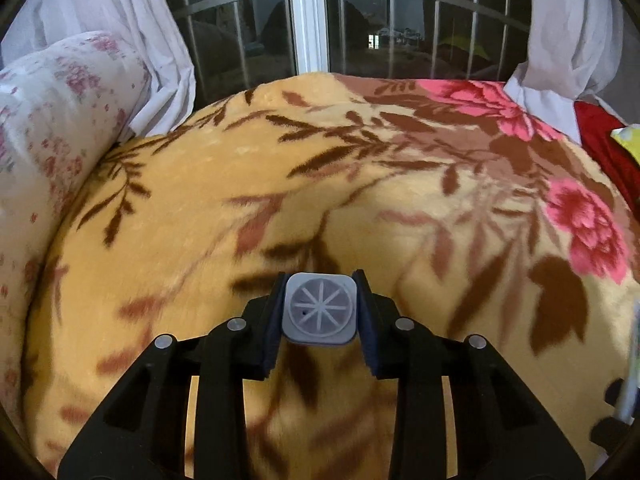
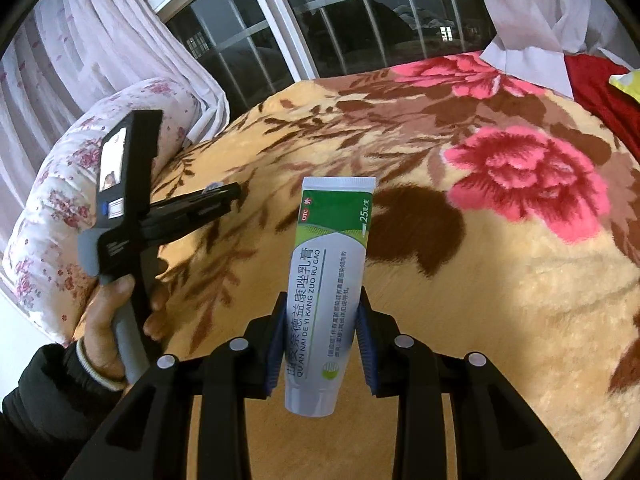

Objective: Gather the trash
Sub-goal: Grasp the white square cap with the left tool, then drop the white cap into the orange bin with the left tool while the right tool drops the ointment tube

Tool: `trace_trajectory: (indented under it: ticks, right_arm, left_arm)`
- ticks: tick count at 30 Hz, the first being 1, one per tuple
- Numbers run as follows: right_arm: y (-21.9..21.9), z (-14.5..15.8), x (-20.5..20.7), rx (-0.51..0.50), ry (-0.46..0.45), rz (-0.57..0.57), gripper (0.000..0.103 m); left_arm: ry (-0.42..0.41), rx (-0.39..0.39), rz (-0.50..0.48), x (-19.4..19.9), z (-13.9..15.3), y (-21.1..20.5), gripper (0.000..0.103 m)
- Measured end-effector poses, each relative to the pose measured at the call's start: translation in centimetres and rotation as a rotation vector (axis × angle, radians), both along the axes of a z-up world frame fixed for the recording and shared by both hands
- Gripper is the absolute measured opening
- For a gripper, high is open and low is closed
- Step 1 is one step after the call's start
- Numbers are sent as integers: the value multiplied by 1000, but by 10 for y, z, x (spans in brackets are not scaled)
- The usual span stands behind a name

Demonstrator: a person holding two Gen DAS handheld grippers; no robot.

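Note:
My left gripper (image 1: 320, 312) is shut on a small grey square cap (image 1: 320, 307) with a star pattern, held above the yellow floral blanket (image 1: 240, 184). My right gripper (image 2: 323, 340) is shut on a white and green ointment tube (image 2: 328, 276), which stands upright between the fingers, crimped end up. In the right wrist view the left gripper (image 2: 224, 194) shows at the left, held in a hand, with its fingers pointing over the blanket (image 2: 480, 280).
A floral pillow (image 1: 52, 128) lies at the bed's left edge. White curtains (image 1: 132, 20) and a barred window (image 1: 312, 16) stand behind the bed. A red cloth (image 1: 604, 148) and a yellow item (image 1: 628, 136) lie at the far right.

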State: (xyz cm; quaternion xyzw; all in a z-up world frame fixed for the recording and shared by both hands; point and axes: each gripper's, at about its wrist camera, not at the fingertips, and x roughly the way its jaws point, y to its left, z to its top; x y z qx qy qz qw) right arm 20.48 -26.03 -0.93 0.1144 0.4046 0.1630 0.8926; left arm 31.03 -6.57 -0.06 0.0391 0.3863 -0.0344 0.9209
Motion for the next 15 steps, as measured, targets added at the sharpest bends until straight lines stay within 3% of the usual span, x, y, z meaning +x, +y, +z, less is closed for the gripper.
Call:
trace_trajectory:
  ticks: [8, 15]
  right_arm:
    - [14, 8, -56, 23, -18, 54, 32]
    - [28, 2, -126, 23, -26, 104, 32]
  left_arm:
    - [16, -71, -12, -100, 16, 9, 32]
    - [5, -74, -31, -200, 19, 15, 32]
